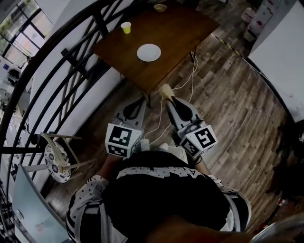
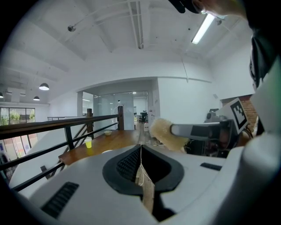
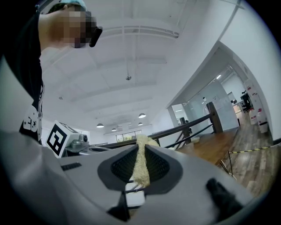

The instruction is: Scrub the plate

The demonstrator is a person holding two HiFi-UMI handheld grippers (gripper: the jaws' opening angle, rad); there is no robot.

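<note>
A white plate (image 1: 148,52) lies on the brown wooden table (image 1: 183,33), well ahead of both grippers. My right gripper (image 1: 171,100) is held near my body, shut on a tan scrubbing sponge (image 1: 166,90) that sticks out past its tips. In the right gripper view the sponge (image 3: 141,163) fills the gap between the jaws. My left gripper (image 1: 137,107) hangs beside it with its jaws pressed together and nothing held. In the left gripper view the sponge (image 2: 164,134) shows to the right, above the table.
A yellow cup (image 1: 126,27) and a small bowl (image 1: 160,7) stand on the table beyond the plate. A black railing (image 1: 71,57) runs along the left. A chair (image 1: 59,159) stands at lower left. White cables (image 1: 190,80) trail across the wooden floor.
</note>
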